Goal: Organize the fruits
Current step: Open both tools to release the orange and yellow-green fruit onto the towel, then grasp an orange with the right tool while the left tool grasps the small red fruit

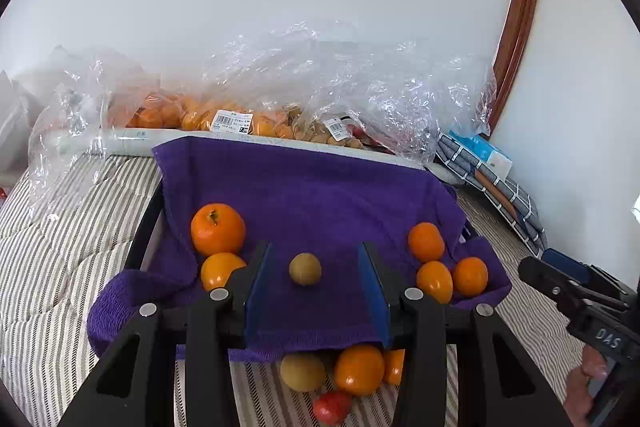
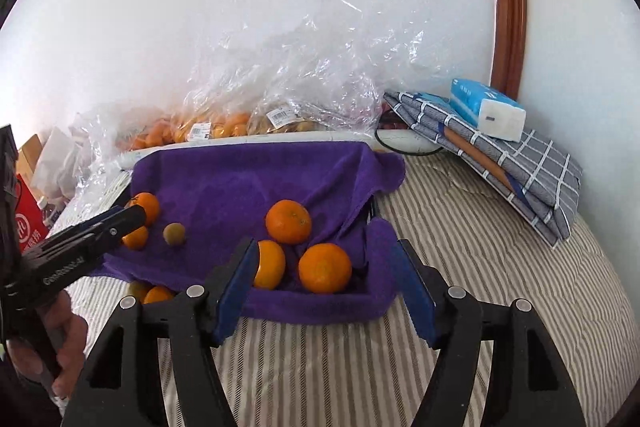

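Note:
A purple towel (image 1: 312,195) lines a black tray on the striped bed. On it lie a small greenish-brown fruit (image 1: 305,269), a large orange (image 1: 217,229) with a smaller one (image 1: 221,269) at left, and three oranges (image 1: 434,281) at right. My left gripper (image 1: 314,273) is open, its jaws on either side of the greenish fruit, not touching it. My right gripper (image 2: 326,291) is open over the tray's near right corner, with two oranges (image 2: 325,267) between its jaws. Loose fruit (image 1: 358,369) lies on the bed before the tray, including a red one (image 1: 331,407).
Clear plastic bags (image 1: 304,95) of oranges and brown fruit lie behind the tray against the white wall. Folded checked cloth (image 2: 512,163) with a tissue pack (image 2: 486,109) sits at right. A red box (image 2: 28,227) is at far left.

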The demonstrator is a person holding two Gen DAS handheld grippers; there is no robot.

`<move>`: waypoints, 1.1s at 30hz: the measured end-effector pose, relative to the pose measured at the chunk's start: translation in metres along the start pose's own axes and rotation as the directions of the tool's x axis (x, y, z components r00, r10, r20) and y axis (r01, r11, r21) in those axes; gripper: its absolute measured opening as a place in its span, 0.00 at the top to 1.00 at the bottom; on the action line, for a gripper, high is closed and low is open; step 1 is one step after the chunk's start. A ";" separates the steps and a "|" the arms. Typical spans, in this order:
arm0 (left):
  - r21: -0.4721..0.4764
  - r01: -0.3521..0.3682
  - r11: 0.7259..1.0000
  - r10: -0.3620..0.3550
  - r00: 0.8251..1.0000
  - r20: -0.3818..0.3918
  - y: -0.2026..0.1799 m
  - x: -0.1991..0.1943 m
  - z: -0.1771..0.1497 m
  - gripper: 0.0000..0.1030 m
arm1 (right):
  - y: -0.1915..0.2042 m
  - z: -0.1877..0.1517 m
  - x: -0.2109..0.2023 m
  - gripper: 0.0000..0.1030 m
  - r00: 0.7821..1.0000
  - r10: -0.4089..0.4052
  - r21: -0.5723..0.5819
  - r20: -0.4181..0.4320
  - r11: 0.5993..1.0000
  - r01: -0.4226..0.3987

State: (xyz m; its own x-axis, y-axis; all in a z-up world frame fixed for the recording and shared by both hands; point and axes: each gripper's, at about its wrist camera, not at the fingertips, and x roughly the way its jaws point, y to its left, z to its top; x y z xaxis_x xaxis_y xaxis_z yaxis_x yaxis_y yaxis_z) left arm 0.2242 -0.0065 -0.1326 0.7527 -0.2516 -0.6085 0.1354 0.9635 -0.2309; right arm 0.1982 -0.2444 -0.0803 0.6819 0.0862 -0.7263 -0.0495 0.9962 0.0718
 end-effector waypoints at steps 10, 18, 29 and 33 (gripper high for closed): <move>-0.022 -0.058 0.998 0.058 0.998 -0.004 0.036 -0.031 -0.018 0.59 | 0.035 -0.028 -0.020 0.47 0.994 0.078 -0.047 -0.072 0.996 -0.081; -0.082 -0.134 0.988 0.129 0.989 -0.066 0.078 -0.050 -0.036 0.56 | 0.066 -0.052 0.002 0.58 0.981 0.136 -0.067 -0.140 0.987 -0.147; -0.052 -0.108 0.993 0.104 0.992 -0.073 0.076 -0.058 -0.044 0.53 | 0.095 -0.051 0.041 0.66 0.967 0.155 -0.136 -0.203 0.973 -0.184; -0.031 -0.102 0.994 0.099 0.992 -0.077 0.072 -0.057 -0.045 0.53 | 0.102 -0.055 0.045 0.69 0.968 0.149 -0.180 -0.204 0.966 -0.187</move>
State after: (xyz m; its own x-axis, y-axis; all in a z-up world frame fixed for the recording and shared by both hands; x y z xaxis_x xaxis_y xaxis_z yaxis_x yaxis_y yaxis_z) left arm 0.1620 0.0728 -0.1492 0.7107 -0.1612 -0.6848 0.0382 0.9808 -0.1913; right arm 0.1833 -0.1379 -0.1435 0.5036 0.2346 -0.8315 -0.3065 0.9483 0.0820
